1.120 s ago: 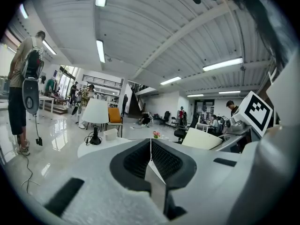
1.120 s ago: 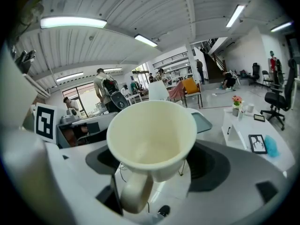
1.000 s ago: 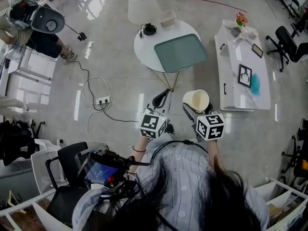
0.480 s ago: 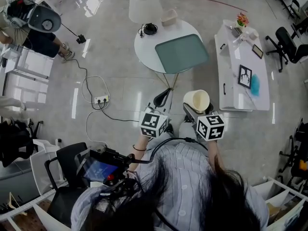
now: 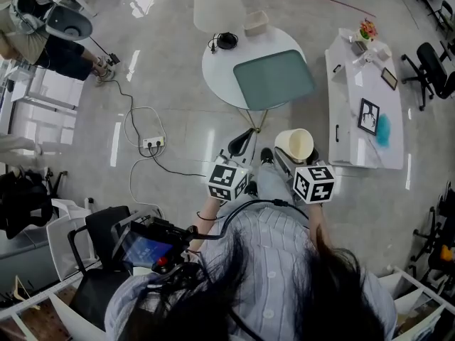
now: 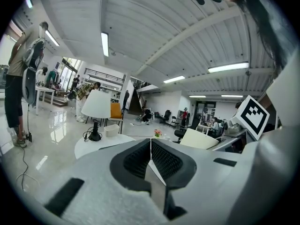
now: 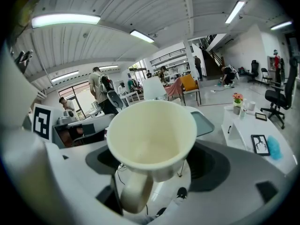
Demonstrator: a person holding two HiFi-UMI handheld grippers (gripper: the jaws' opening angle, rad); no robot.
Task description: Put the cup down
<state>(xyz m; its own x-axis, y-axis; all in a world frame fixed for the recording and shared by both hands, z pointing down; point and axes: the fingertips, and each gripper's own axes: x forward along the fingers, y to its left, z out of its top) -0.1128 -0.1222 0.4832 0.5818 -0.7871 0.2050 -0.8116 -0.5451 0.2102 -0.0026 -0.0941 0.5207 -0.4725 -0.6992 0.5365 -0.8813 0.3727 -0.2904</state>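
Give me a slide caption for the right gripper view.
Right gripper holding an empty cream cup by its handle.

Round white table: a bare grey-green rectangular tray covers its near right part, while its far rim is crowded by a white-shaded lamp on a black base and a small beige box. Between the table's near edge and the right gripper, closed on the cream handled cup, lie only glossy floor and the table's thin gold legs. Right of the table, a long white cabinet walls off that side.
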